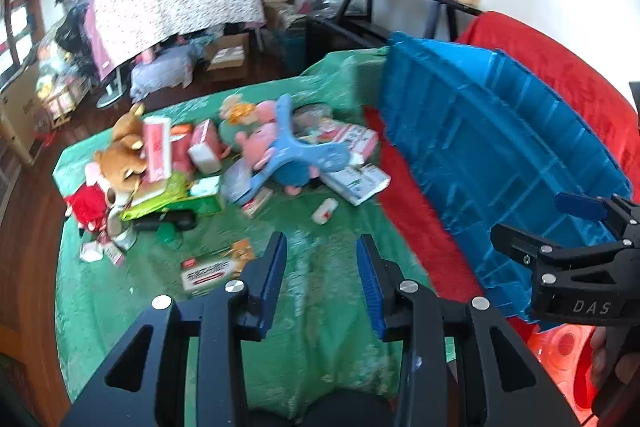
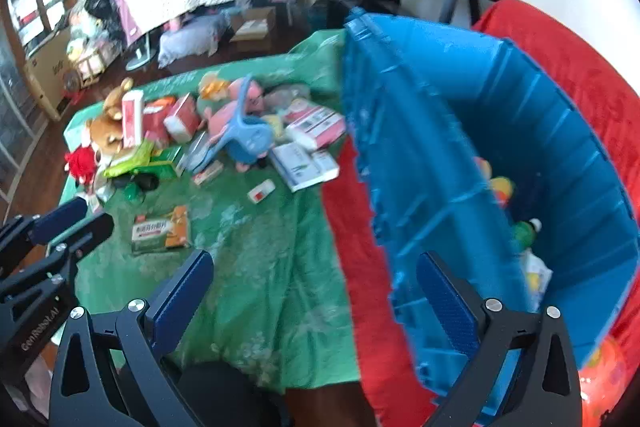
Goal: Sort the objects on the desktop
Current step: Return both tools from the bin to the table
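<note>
Both grippers, left [image 1: 322,259] and right [image 2: 316,287], hang with fingers spread and empty over the green table [image 1: 312,307] (blue bin [image 2: 520,131] right).

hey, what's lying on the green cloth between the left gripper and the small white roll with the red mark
Nothing. In the left wrist view, only bare green cloth runs from the left gripper up to the small white roll. The flat orange and white box lies off to the left.

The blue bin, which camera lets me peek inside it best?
The right wrist view: it looks over the rim of the blue bin, so the toys lying inside show. The left wrist view catches only its ribbed outer wall, with nothing of the inside.
</note>
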Demonstrator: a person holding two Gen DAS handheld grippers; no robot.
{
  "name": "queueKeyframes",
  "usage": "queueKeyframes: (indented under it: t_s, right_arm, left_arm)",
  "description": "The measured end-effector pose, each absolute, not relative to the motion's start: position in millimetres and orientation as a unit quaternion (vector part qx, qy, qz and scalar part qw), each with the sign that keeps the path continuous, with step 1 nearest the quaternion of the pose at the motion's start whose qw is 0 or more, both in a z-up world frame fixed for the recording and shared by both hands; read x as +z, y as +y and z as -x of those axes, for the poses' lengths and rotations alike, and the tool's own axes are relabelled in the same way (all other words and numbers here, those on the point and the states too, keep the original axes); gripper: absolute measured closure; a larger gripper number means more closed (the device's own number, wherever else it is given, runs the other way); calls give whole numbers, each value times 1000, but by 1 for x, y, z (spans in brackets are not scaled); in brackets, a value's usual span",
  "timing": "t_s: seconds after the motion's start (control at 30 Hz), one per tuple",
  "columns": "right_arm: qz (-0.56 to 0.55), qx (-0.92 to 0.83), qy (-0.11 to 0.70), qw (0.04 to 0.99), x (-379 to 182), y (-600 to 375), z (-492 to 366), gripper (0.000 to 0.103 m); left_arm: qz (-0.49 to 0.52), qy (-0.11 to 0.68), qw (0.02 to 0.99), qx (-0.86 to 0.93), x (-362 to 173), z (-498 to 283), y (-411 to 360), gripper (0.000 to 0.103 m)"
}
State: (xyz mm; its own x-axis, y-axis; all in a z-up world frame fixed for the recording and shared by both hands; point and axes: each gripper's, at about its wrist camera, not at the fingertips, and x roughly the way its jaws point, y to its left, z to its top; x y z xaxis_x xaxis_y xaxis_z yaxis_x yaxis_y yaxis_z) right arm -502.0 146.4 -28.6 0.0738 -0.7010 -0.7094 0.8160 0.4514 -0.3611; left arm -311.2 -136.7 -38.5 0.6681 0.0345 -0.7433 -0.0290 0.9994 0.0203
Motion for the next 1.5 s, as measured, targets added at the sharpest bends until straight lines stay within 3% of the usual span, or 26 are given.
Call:
queueKeyframes:
  t_s: [0.33,0.77,1.1,1.5]
  right_arm:
    - [-100,-512,479,706,-87,119,457,0]
    - [-176,-526,524,647,-173,51,443,0]
    - [-230,-535,551,598,-238,5,436,0]
    - [-239,-488,583,604,-289,-6,385,0]
  left_arm:
    - [27,448,892,57,-84,292,-72,68]
    - [39,535,836,117,-190,272,35,68]
    - [44,582,805,106,-251,245,63,68]
    - [12,567,819,87,-270,172,82,68]
